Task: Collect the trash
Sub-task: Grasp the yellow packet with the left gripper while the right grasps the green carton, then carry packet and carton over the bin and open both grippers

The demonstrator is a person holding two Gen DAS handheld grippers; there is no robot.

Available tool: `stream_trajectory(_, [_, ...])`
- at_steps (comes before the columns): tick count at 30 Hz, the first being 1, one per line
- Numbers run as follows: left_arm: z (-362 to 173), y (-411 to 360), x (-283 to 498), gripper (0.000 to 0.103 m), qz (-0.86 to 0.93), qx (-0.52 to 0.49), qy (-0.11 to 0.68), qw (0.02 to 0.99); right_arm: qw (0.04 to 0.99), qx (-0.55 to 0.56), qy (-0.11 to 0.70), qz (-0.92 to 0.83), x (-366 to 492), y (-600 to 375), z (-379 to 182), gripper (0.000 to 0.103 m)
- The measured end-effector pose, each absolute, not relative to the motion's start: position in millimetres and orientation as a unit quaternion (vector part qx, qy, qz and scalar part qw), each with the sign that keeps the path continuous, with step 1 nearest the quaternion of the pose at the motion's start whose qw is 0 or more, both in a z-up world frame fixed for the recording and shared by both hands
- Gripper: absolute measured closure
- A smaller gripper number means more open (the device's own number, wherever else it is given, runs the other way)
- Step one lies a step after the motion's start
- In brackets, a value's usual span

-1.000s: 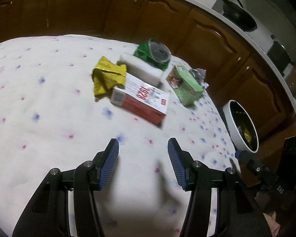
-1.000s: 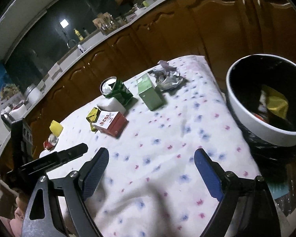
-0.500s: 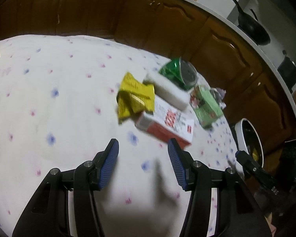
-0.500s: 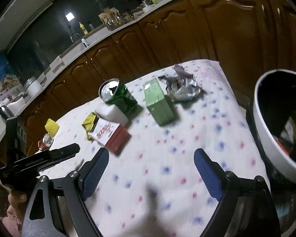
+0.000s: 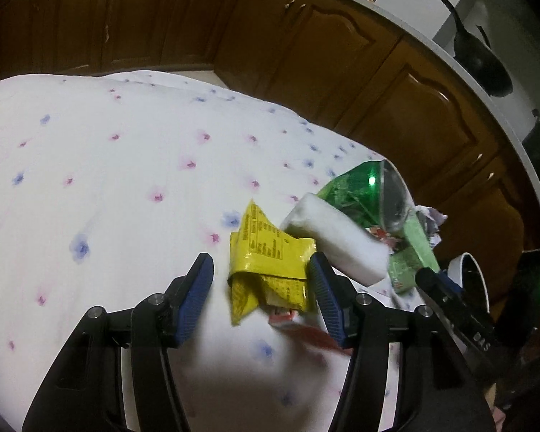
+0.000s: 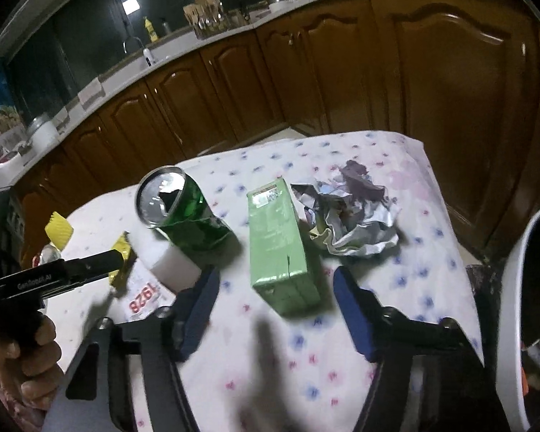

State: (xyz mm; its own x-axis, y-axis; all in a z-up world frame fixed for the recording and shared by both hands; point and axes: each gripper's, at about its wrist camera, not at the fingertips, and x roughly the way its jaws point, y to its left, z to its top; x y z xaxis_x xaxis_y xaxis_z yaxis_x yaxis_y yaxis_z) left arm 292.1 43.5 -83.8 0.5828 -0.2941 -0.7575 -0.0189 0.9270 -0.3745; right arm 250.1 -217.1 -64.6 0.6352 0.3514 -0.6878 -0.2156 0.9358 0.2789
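A crumpled yellow wrapper (image 5: pixel 270 273) lies on the flowered tablecloth (image 5: pixel 126 180) between the fingers of my left gripper (image 5: pixel 261 298). Its jaws are opening slightly; the right pad is close to the wrapper's edge and the left pad stands apart. In the right wrist view, the near end of a pale green carton (image 6: pixel 280 248) lies between the fingers of my right gripper (image 6: pixel 277 309). Those jaws are closing, with gaps still on both sides of the carton. Behind it are a crushed green can (image 6: pixel 183 212) and crumpled foil paper (image 6: pixel 349 223).
A white block (image 5: pixel 334 241) and a red and white box (image 6: pixel 140 298) lie beside the wrapper. The white-rimmed bin (image 6: pixel 511 288) with a black liner stands off the table's right edge. Brown kitchen cabinets (image 6: pixel 342 72) run behind. A hand (image 6: pixel 21 352) holds the left gripper's handle.
Both grippers have moved forward toward the trash. The yellow wrapper now sits between the left fingers and the green carton between the right ones. The right jaws have narrowed a lot.
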Motion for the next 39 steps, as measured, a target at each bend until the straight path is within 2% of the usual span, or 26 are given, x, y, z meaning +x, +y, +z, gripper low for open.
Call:
stream_trajectory(1, [-85.7,43.3,292.8,0.061,-0.082,-0.173,0.451,0.872,0.899,0.084,0.400,0.158,251.8,-216.2,-66.5,0.065])
stream_trajectory(6, [-79.8,38.8,284.2,0.073,-0.099,-0.158,0.438,0.880,0.899,0.084,0.397,0.164,241.4,-216.6,-66.9,0.066])
stream_trajectory(9, [-73.0,37.8,272.0,0.075,-0.102,-0.153,0.430,0.884,0.900,0.090,0.391,0.171,227.3,-219.5,-63.6,0.067])
stream_trajectory(17, [-44.7,51.4,224.9,0.077,-0.096,-0.171,0.393,0.898,0.902,0.122,0.375,0.177,180.5,-241.8,-52.4,0.071])
stream_trajectory(24, [-24.9,18.6,194.7,0.077,-0.146,-0.149,0.379,0.902,0.904,0.127,0.371,0.171,151.0,-258.5,-47.6,0.071])
stream_trajectory(33, [-28.0,-9.9,182.2,0.077,-0.173,-0.133,0.394,0.893,0.887,0.118,0.403,0.189,152.5,-247.7,-65.9,0.066])
stream_trajectory(39, [-24.8,-27.1,178.8,0.077,-0.184,-0.120,0.396,0.892,0.888,0.114,0.405,0.185,160.0,-245.0,-72.6,0.071])
